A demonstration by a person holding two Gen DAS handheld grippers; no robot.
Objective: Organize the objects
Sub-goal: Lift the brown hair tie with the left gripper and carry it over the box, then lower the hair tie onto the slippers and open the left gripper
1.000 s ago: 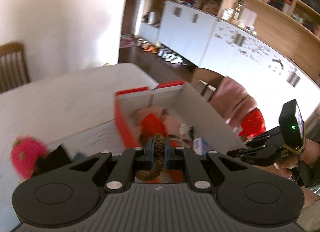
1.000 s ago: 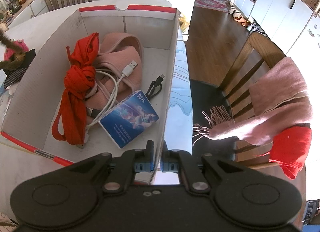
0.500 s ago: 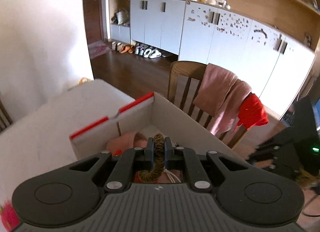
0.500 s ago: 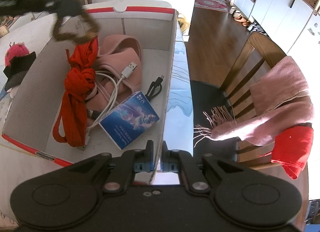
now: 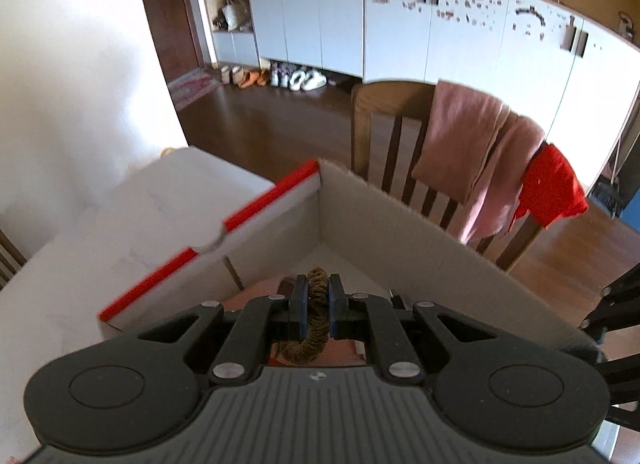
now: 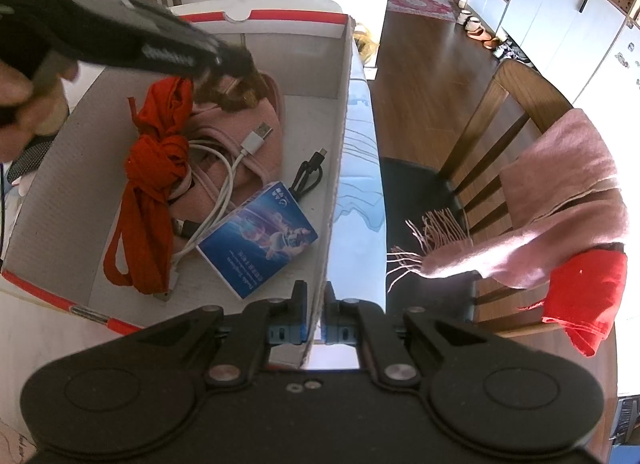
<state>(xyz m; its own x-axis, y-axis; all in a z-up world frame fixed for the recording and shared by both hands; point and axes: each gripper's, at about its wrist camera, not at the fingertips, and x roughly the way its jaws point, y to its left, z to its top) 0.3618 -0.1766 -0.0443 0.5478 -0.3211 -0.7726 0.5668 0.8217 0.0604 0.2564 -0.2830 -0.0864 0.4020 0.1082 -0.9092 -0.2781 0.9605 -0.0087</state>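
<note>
1. Cardboard box point(image 6: 340, 112) with red-edged rims sits on your white worktop point(image 5: 80, 264), its long wall near the worktop edge, beside a wooden chair point(image 5: 384, 132).
2. Your left tool point(image 5: 317, 306) is closed on a brown braided loop point(image 5: 316, 316), held over the inside of the box near its far corner.
3. Your right tool point(image 6: 315, 314) straddles the box's near wall, one finger on each side; the gap is narrow, and you cannot tell from this view whether the pads actually pinch the cardboard.
4. Around you: dark wood floor, white cabinets point(image 5: 400, 24) with shoes lined up below, and a pink scarf point(image 5: 472, 152) and red cloth point(image 5: 552, 188) draped over the chair back.
5. Only the right wrist view shows the box contents: a knotted red strap point(image 6: 152, 184), pink fabric point(image 6: 256, 132), a white USB cable point(image 6: 228, 184), a black cable point(image 6: 308, 172) and a blue packet point(image 6: 258, 240). It also shows the left tool and loop from outside, blurred.
6. Only the left wrist view shows the loop between the pads.
</note>
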